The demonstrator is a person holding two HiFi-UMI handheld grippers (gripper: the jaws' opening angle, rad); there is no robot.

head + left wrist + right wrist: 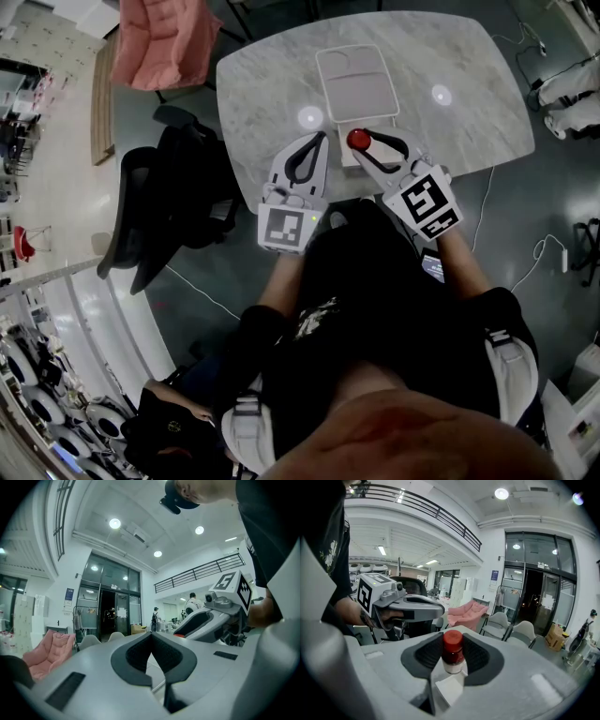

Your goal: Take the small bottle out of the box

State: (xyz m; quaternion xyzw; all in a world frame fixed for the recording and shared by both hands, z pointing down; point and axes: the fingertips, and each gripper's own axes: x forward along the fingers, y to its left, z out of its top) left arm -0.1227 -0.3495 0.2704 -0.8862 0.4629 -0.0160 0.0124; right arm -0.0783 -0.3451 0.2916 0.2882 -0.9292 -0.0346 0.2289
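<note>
A small bottle (453, 653) with a red cap (358, 140) and a white label stands upright between the pads of my right gripper (453, 643), which is shut on it. The bottle hangs over the near end of a white open box (356, 86) on the marble table (450, 56); a white piece of the box (450, 689) shows below the bottle. My left gripper (321, 141) rests just left of it near the table's front edge, its jaws shut (151, 635) with nothing between them. The right gripper (206, 620) also shows at the right of the left gripper view.
A black office chair (159, 211) stands left of the table and a pink armchair (164, 37) farther back left. Cables (548, 248) lie on the floor at the right. Two ceiling-light reflections (310, 118) shine on the tabletop.
</note>
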